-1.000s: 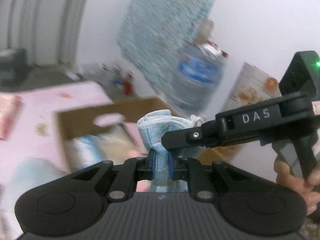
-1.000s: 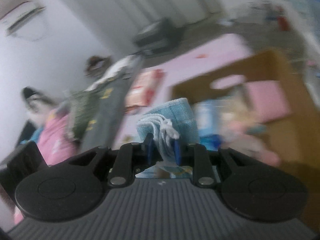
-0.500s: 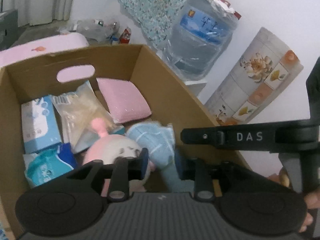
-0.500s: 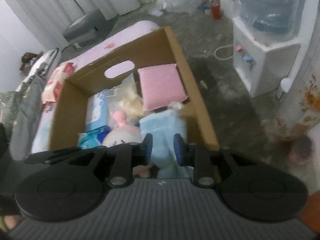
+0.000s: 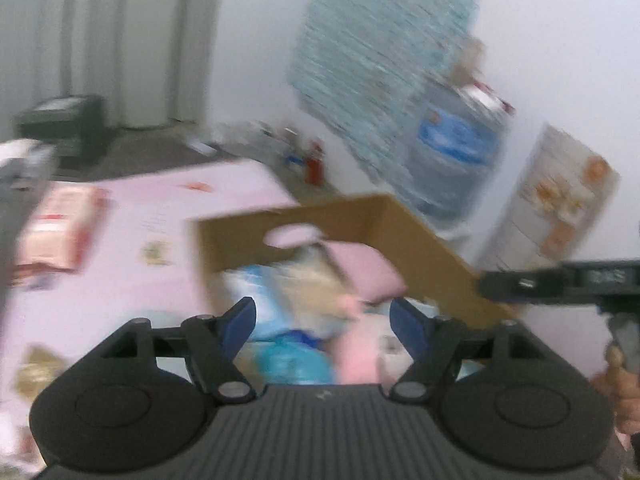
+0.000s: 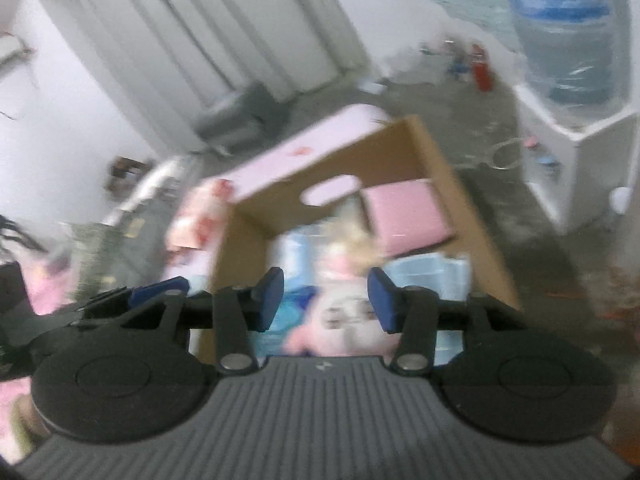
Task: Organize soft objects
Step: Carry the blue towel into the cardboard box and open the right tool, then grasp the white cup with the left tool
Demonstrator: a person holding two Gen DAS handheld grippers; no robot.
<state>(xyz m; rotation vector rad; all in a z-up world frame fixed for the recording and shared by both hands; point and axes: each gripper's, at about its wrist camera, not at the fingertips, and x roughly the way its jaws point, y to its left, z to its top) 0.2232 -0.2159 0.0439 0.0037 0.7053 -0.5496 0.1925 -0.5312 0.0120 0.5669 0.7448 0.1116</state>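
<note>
Left wrist view: the left claw point(image 5: 322, 320), its jaws just opened, stands released and empty above the cardboard box point(image 5: 424, 240); a careless sweep could snag its wall.

Right wrist view: the right claw point(image 6: 325, 294), jaws just parting, grips nothing; the folded blue towel point(image 6: 430, 278) lies in the box beyond its right finger, beside the pink plush toy point(image 6: 340, 320).

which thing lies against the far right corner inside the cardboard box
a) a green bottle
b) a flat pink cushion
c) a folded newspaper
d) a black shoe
b: the right wrist view shows a flat pink cushion tucked into the far right corner of the cardboard box, just right of the handle cutout; no bottle, shoe or newspaper shows inside.
</note>
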